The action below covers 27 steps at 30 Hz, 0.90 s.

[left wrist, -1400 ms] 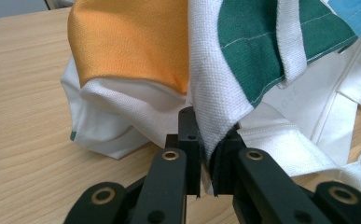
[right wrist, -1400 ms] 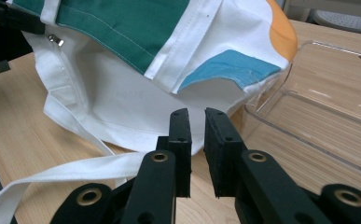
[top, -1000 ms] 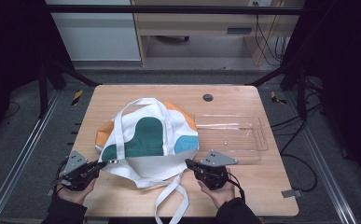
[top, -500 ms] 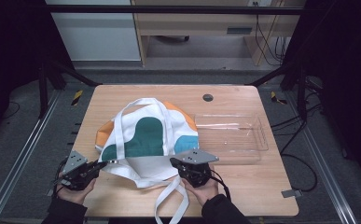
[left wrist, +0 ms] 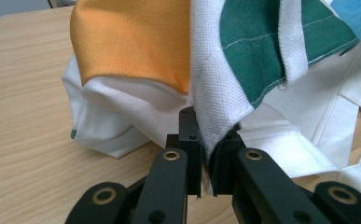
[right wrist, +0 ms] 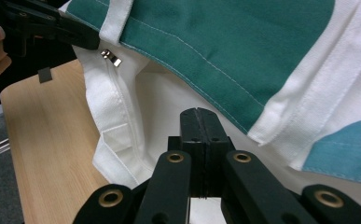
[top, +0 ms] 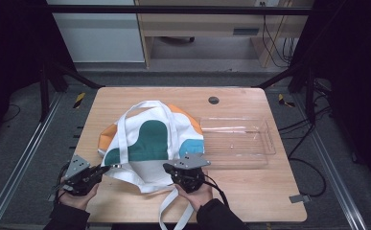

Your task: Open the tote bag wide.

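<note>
right gripper (top: 179, 168) has slid left since a second ago, now sitting over the tote bag's (top: 147, 143) near edge, jaws clamped together on nothing | left gripper (top: 107, 167) hasn't budged, pinching the bag's white corner | bag lies mid-table (top: 250, 191), touching the clear tray (top: 262, 143) on its right
</note>
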Each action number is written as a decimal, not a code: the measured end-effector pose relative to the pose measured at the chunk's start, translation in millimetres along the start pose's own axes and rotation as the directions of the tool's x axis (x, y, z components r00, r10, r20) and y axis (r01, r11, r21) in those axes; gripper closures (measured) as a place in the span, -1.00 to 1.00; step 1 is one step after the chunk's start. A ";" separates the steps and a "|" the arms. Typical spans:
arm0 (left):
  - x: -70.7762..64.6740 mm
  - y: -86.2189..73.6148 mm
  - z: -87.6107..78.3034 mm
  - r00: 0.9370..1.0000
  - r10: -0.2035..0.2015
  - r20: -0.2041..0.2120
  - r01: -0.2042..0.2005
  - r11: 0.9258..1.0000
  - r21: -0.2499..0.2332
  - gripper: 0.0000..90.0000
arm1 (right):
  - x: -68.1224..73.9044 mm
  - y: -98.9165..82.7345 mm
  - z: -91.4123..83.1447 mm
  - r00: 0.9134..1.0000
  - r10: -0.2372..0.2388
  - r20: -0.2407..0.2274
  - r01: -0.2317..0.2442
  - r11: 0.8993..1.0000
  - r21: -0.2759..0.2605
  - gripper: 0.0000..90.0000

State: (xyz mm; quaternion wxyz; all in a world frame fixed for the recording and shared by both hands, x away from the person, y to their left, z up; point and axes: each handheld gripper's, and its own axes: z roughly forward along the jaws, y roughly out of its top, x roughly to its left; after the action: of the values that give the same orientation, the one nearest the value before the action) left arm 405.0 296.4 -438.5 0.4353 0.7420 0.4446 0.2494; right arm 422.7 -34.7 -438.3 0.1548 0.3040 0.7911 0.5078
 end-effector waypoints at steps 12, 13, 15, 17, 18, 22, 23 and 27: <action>0.3 -0.2 0.0 1.000 -0.007 0.000 0.007 1.000 -0.004 0.90 | 8.7 -1.6 24.2 0.999 0.011 0.039 -0.011 1.000 0.009 1.00; 0.2 -0.3 0.0 1.000 -0.007 -0.001 0.007 1.000 -0.004 0.90 | 9.5 -2.5 28.3 0.999 0.017 0.045 -0.018 1.000 0.012 1.00; 0.2 -0.2 -0.1 1.000 -0.008 0.000 0.008 1.000 -0.004 0.90 | 10.0 -3.3 31.6 0.998 0.023 0.049 -0.024 1.000 0.015 1.00; 0.2 -0.3 -0.2 1.000 -0.008 0.000 0.008 1.000 -0.004 0.90 | 10.4 -4.8 35.9 0.998 0.032 0.057 -0.033 0.999 0.023 1.00; 0.2 -0.2 -0.1 1.000 -0.008 0.001 0.008 1.000 -0.004 0.90 | 10.7 -5.3 37.4 0.998 0.035 0.059 -0.037 0.999 0.025 1.00; 0.2 -0.3 0.0 1.000 -0.007 0.000 0.007 1.000 -0.004 0.90 | 11.1 -6.6 43.7 0.996 0.042 0.082 -0.045 0.998 0.031 1.00; 0.1 -0.3 0.0 1.000 -0.006 0.000 0.006 1.000 -0.003 0.90 | 10.7 -6.3 44.4 0.995 0.042 0.087 -0.044 0.999 0.029 1.00; 0.0 -0.3 0.1 1.000 -0.005 0.000 0.005 1.000 -0.002 0.90 | 9.0 -3.4 44.5 0.993 0.054 0.109 -0.055 0.998 0.006 1.00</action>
State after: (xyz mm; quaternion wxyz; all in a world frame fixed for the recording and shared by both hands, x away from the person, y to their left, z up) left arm 404.9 296.4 -438.8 0.4368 0.7404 0.4462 0.2490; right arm 439.4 1.5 -460.2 0.1822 0.3533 0.7752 0.4909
